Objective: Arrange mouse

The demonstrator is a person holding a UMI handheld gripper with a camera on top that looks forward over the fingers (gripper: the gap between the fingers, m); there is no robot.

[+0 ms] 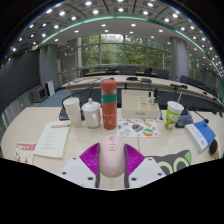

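Mouse (112, 158) lies on the counter (30, 125) between the tool (112, 170) fingers. Beyond the fingers: bottle (108, 105) standing upright, mug (91, 113) touching its left side, cup (72, 108) further left. Papers (50, 140) left of the tool. Second cup (174, 113) ahead right.

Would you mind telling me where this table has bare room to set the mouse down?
The gripper is shut on the white mouse. Bare table lies between the booklet and the sticker sheet. It is crowded along the row of white cups, the red-capped bottle and the green-striped cup.
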